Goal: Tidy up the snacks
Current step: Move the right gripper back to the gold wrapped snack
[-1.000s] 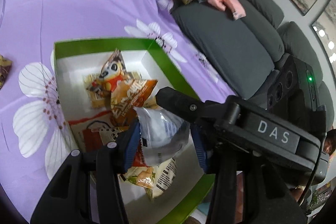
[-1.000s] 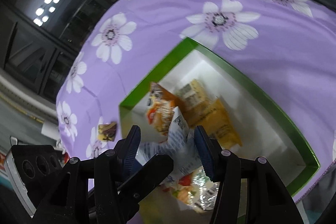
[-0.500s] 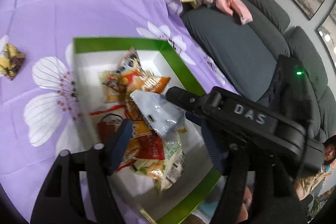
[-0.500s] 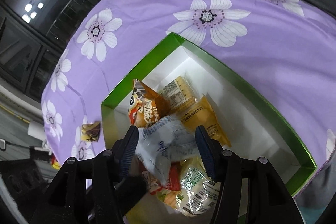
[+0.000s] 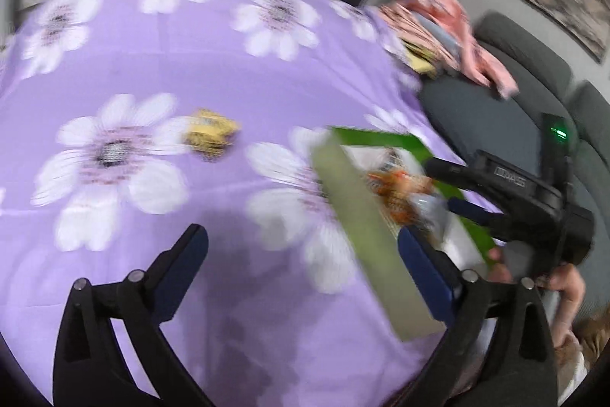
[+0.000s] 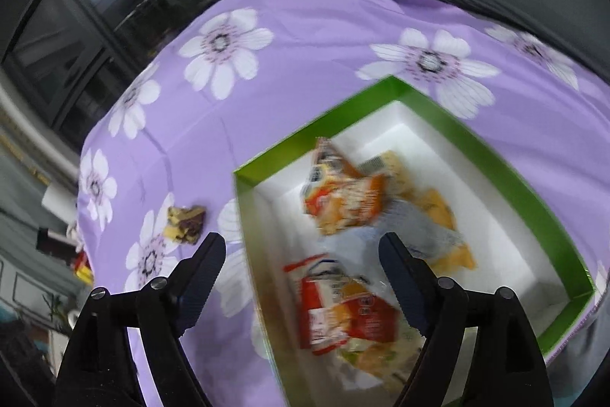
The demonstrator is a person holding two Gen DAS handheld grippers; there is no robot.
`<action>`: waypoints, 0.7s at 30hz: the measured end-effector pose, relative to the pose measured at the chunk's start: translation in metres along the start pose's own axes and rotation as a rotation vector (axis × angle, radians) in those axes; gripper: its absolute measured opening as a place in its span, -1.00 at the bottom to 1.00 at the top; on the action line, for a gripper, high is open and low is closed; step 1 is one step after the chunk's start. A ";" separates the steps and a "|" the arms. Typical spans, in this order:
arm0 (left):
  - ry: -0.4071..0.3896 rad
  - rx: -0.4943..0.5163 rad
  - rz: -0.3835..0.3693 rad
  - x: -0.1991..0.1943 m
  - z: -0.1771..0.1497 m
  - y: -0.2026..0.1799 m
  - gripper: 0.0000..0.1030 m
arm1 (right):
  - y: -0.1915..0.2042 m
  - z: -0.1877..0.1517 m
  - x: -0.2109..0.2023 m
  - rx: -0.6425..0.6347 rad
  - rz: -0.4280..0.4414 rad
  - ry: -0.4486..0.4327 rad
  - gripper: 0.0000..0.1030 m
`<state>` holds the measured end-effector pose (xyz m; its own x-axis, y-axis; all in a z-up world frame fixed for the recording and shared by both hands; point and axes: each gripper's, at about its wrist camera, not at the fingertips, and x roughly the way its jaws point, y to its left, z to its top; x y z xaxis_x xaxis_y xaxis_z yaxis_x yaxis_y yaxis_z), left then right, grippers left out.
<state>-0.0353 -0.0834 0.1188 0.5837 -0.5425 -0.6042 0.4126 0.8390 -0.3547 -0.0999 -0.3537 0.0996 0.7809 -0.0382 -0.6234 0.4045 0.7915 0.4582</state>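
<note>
A green-rimmed white box (image 6: 507, 174) sits on the purple flowered cloth and holds several snack packets, among them an orange one (image 6: 350, 205), a silver-white one (image 6: 419, 235) and a red one (image 6: 335, 315). My right gripper (image 6: 301, 273) is open and empty above the box's near left wall. My left gripper (image 5: 303, 264) is open and empty over the cloth, left of the box (image 5: 354, 216). A yellow-brown snack (image 5: 209, 134) lies alone on the cloth; it also shows in the right wrist view (image 6: 185, 222). The right gripper's body (image 5: 514, 201) appears beyond the box.
A dark grey sofa (image 5: 495, 109) stands along the table's right side with pink and yellow clothes (image 5: 438, 29) piled on it. Dark windows (image 6: 114, 6) lie beyond the far edge. Small objects (image 6: 82, 264) sit at the left table edge.
The silver-white packet has been let go and lies in the box. Both grippers opened wide. My left gripper swung left away from the box toward the loose snack; both views are motion-blurred.
</note>
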 end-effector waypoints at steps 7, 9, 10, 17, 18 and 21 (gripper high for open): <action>0.009 -0.153 0.120 0.011 0.002 0.066 0.98 | 0.055 -0.016 0.009 -0.159 0.113 -0.006 0.62; -0.006 -0.168 0.153 0.007 0.004 0.076 0.98 | 0.070 -0.020 0.017 -0.177 0.179 0.023 0.62; -0.012 -0.171 0.178 0.005 0.005 0.080 0.98 | 0.077 -0.021 0.021 -0.177 0.200 0.036 0.62; 0.027 -0.188 0.294 0.001 0.006 0.100 0.98 | 0.142 -0.018 0.088 -0.248 0.200 0.191 0.62; 0.030 -0.203 0.298 -0.001 0.005 0.103 0.98 | 0.149 -0.017 0.097 -0.270 0.170 0.206 0.62; 0.033 -0.235 0.282 -0.006 0.007 0.111 0.98 | 0.173 -0.010 0.133 -0.360 0.073 0.227 0.62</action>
<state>0.0119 0.0125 0.0875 0.6274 -0.2895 -0.7229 0.0644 0.9444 -0.3223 0.0697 -0.2157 0.0900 0.6607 0.1286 -0.7396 0.1294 0.9510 0.2809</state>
